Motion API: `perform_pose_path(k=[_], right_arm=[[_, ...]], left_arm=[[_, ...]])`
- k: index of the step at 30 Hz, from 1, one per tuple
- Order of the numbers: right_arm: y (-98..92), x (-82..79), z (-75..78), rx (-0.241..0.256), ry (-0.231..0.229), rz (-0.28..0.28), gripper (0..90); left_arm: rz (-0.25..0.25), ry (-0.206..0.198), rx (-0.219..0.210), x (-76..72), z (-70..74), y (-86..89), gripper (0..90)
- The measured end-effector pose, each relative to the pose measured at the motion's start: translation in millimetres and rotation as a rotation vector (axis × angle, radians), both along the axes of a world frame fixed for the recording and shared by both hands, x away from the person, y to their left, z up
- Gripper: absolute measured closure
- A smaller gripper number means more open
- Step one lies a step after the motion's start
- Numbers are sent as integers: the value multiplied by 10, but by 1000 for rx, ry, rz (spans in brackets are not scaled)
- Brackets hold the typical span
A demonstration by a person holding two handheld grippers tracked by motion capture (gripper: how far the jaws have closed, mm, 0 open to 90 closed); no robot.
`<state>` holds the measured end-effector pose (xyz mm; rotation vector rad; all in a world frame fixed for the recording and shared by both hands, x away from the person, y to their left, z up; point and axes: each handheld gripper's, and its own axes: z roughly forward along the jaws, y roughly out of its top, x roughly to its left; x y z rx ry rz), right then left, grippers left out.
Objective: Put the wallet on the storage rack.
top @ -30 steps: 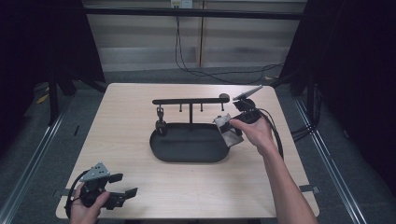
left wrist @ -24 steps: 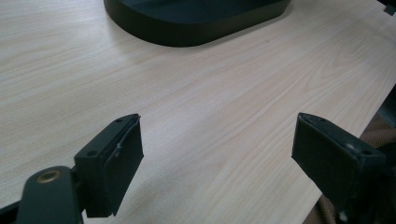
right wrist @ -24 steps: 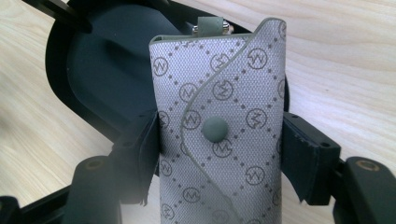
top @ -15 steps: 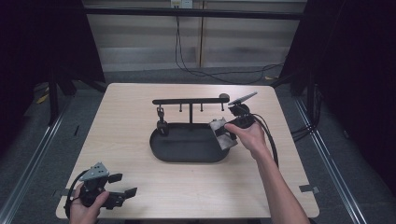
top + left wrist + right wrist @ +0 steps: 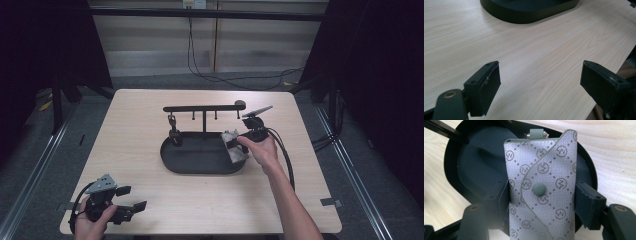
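Right gripper view: tongs [image 5: 541, 202] clamp pouch [image 5: 541, 182] over tray [image 5: 464, 165] — left tongs [image 5: 540, 82] apart.

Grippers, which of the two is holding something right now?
The right gripper, shut on the grey patterned pouch over the black tray; the left gripper is open.

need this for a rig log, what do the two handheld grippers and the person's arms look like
Both grippers are black. The left gripper carries a grey three-cornered plate on top, and its jaws end in flat rectangular black pads with small screw holes. The right gripper trails a black cable. The forearms are bare, no sleeves showing.
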<state>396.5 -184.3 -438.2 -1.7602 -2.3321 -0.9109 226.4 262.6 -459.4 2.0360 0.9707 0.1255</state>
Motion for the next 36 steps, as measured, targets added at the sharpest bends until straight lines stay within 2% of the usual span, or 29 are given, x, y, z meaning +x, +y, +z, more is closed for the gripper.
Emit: perform_pose_path(k=[10, 13, 19, 22, 25, 28, 31, 32, 36], right_arm=[[70, 11, -113, 6, -7, 11, 340], [86, 15, -154, -8, -13, 9, 339], [98, 25, -206, -11, 10, 2, 339], [122, 29, -233, -24, 12, 7, 338], [147, 25, -257, -54, -12, 5, 337], [160, 26, -287, -70, -12, 6, 335], [164, 23, -296, -71, -20, 1, 332], [159, 15, -305, -66, -33, -16, 326], [129, 11, -336, -38, -36, -38, 311]], left_arm=[[3, -2, -4, 0, 2, 7, 163], [-2, 2, -2, 1, 2, 3, 163], [-3, 8, -2, 7, -3, 4, 163], [-7, 10, -1, 5, -3, 2, 163], [-27, 3, -3, -16, 8, -22, 163], [-44, -2, 21, -28, 5, -65, 163], [-40, -3, 19, -26, 6, -57, 163], [-33, -6, 19, -26, 11, -51, 163], [-38, -5, 23, -30, 9, -60, 163]])
